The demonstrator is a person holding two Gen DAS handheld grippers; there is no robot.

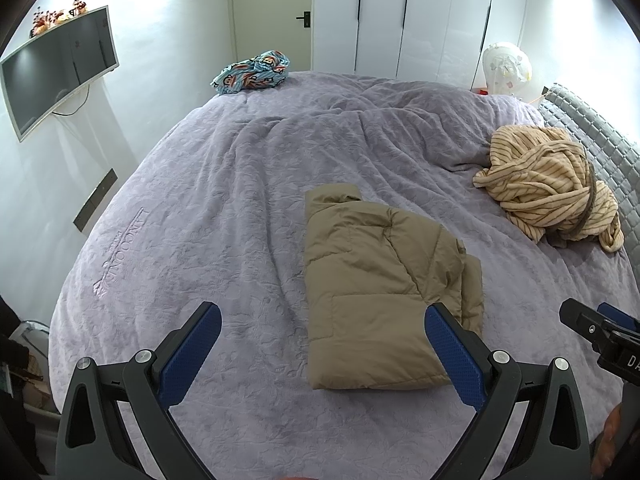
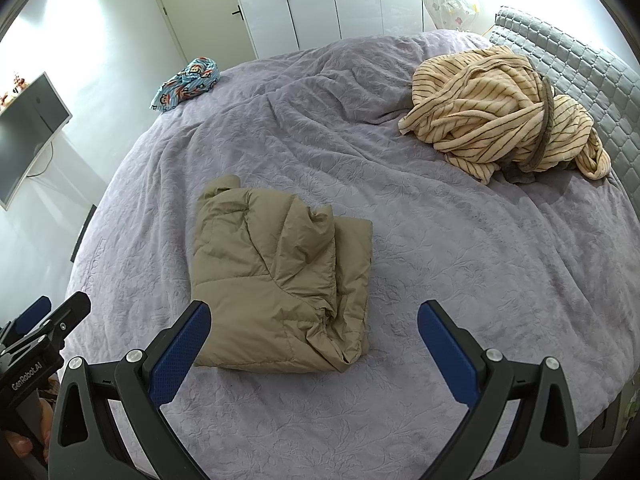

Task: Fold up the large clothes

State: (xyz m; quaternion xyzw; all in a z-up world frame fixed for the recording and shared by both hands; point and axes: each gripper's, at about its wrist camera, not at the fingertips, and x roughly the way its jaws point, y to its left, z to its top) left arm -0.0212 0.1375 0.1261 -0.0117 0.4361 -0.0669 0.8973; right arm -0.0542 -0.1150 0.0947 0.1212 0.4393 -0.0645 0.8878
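Note:
A tan puffer jacket (image 1: pixel 376 280) lies folded into a compact rectangle on the lilac bedspread (image 1: pixel 224 208); it also shows in the right wrist view (image 2: pixel 280 276). My left gripper (image 1: pixel 322 320) is open and empty, held above the bed just in front of the jacket's near edge. My right gripper (image 2: pixel 314 320) is open and empty, also above the jacket's near edge. Each gripper shows at the edge of the other's view: the right one (image 1: pixel 600 332), the left one (image 2: pixel 44 324).
A crumpled beige striped robe (image 1: pixel 552 188) lies near the grey headboard (image 1: pixel 600 140); it also shows in the right wrist view (image 2: pixel 504 112). A blue patterned cloth (image 1: pixel 252 72) sits at the far bed corner. A wall TV (image 1: pixel 56 72) and white wardrobes (image 1: pixel 400 16) stand beyond.

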